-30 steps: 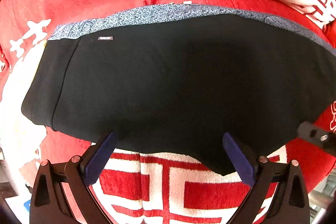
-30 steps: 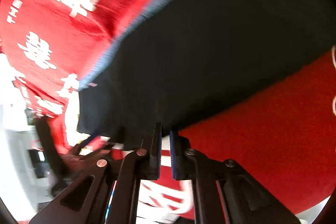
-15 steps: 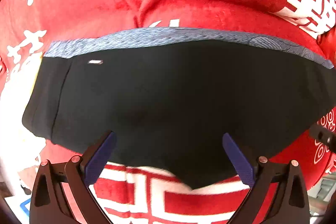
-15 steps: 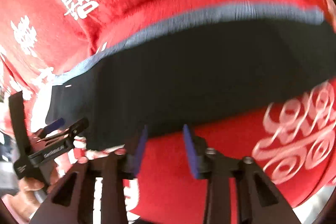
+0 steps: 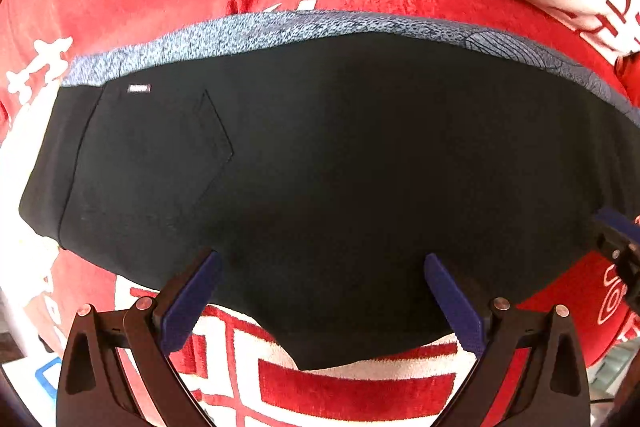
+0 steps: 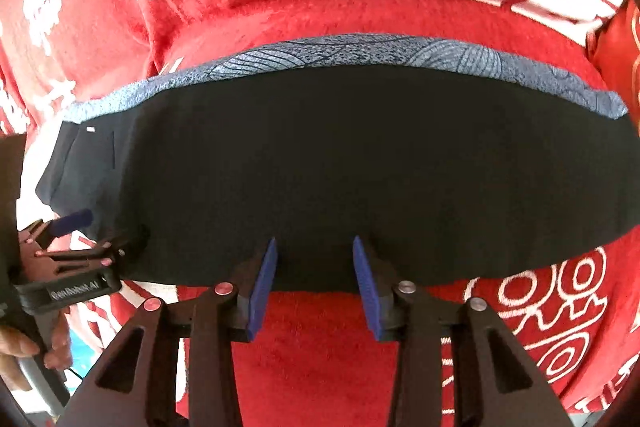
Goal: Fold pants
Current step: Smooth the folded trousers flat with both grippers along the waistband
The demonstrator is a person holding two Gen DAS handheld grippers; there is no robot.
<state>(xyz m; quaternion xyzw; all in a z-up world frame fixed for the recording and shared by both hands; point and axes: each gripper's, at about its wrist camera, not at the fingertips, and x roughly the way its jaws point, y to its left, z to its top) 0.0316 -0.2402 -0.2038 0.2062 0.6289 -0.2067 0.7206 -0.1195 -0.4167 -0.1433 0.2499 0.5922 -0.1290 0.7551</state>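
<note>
i judge the black pants (image 5: 340, 187) soft, limp and light, best pinched at the lower-centre hem; left hand-held gripper (image 5: 320, 291) gapes wide, right hand-held gripper (image 6: 314, 267) half-parted, both empty.

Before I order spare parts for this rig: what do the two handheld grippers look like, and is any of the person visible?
Both match: the left gripper and right gripper have black angular linkage arms with cut-out slots, round metallic pivot pins, and flat fingers faced with dark blue pads. In the right wrist view, the left gripper's body carries small white lettering, too small to read surely. Bare fingers of the person's hand show; no sleeve visible.
</note>
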